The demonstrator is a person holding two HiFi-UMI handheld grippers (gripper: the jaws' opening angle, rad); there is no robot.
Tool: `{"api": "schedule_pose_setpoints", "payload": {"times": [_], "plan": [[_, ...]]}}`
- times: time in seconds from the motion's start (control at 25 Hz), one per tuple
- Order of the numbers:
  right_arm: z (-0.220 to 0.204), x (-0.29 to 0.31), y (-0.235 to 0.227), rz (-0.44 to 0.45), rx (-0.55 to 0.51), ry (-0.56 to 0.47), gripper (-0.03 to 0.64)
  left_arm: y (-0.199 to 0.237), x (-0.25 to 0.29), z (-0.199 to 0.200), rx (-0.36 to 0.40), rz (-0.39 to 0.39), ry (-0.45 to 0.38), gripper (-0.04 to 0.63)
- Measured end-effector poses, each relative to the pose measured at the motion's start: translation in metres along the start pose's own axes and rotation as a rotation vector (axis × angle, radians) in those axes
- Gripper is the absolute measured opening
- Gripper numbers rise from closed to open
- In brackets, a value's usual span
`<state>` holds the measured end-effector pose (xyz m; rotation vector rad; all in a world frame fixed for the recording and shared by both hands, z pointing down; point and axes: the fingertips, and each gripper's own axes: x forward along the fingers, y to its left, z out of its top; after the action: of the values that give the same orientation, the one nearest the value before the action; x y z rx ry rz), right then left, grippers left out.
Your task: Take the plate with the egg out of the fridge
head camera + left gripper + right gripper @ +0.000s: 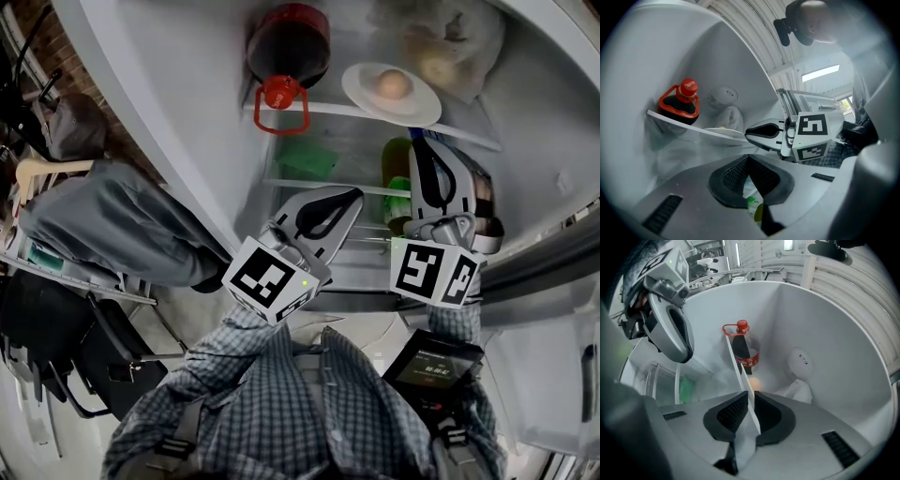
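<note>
Now, fridge (pixel 159 112): standing open, with the person leaning in and both tools raised in front of the shelves.
plate (pixel 424 105): white, on the top shelf (pixel 319 109), right at its front edge and to the right of the bottle.
egg (pixel 394 84): brownish, sitting near the middle of the plate.
right gripper (pixel 422 139): up at the top shelf with its jaws clamped on the near rim of the plate. Its own view shows the thin white rim pinched edge-on between the dark pads (pixel 731 413).
left gripper (pixel 349 197): lower and to the left of the other one, jaws pressed together with nothing between them, well clear of the plate.
bottle (pixel 286 47): dark, with a red cap and a red carry loop, on the same shelf and apart from the plate.
bag (pixel 441 42): pale plastic, behind the plate towards the back wall.
green bottle (pixel 398 173): on the shelf below, just beside the right gripper.
</note>
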<state>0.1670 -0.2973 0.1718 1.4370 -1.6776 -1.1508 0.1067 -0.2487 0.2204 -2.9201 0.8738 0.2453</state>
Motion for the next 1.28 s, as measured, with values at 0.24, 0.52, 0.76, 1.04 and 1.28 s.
{"api": "schedule_pose_setpoints", "payload": {"times": [0.24,0.52,0.76,1.04,1.28], "plan": [[0.006,0.013,0.002,0.023,-0.084,-0.004,0.058,0.005,-0.002,-0.002,-0.004,0.025,0.000,0.006],[0.010,0.023,0.004,0.047,-0.153,-0.006,0.058,0.008,-0.008,0.000,-0.008,0.047,-0.014,0.006],[0.009,0.028,0.002,0.039,-0.213,-0.002,0.057,0.005,-0.006,0.001,-0.011,0.050,-0.018,0.006],[0.012,0.025,0.004,0.031,-0.271,0.006,0.028,0.003,-0.007,0.001,-0.024,0.048,-0.021,0.006],[0.014,0.021,0.005,0.021,-0.283,-0.005,0.026,0.005,-0.008,0.000,-0.047,0.052,-0.030,0.006]]}}
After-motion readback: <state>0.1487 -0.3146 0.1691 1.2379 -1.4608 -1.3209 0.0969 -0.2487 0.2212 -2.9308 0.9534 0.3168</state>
